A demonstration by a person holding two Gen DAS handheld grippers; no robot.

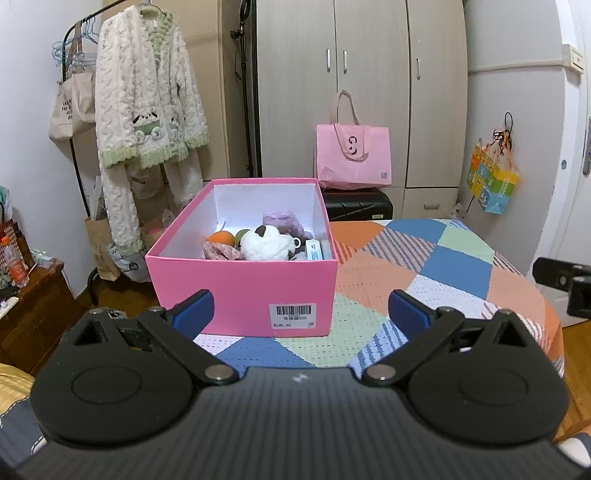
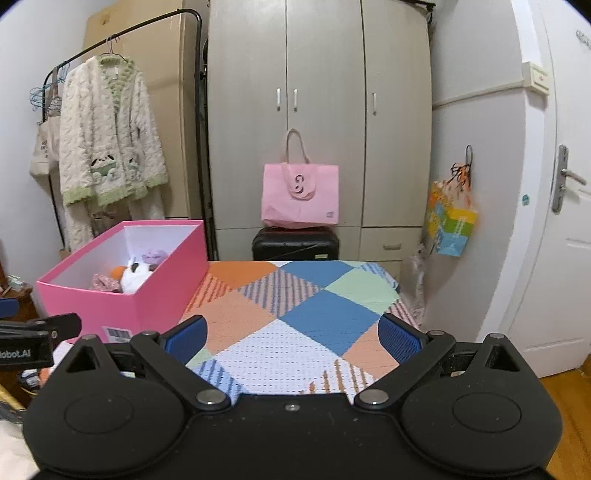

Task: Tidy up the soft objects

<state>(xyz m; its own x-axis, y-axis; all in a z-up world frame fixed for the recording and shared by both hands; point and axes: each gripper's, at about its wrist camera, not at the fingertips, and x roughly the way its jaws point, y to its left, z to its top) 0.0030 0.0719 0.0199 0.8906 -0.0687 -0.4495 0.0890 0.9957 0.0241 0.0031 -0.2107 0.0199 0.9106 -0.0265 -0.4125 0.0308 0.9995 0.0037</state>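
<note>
Left tongs (image 1: 301, 312) agape just before pink box (image 1: 243, 291).

Both cameras sit low behind their own fingers and face across the bed (image 1: 424, 266) toward the wardrobe (image 1: 369, 92) at its far end. The left wrist view is close to the box (image 1: 243, 288), looking into it from its near short side at the bed's left edge. The right wrist view stands further right, seeing the box (image 2: 147, 295) at its left and the door (image 2: 565, 221) at its right. Both share the box, bed, wardrobe, pink bag (image 1: 352, 155) and clothes rack (image 2: 147, 26).
</note>
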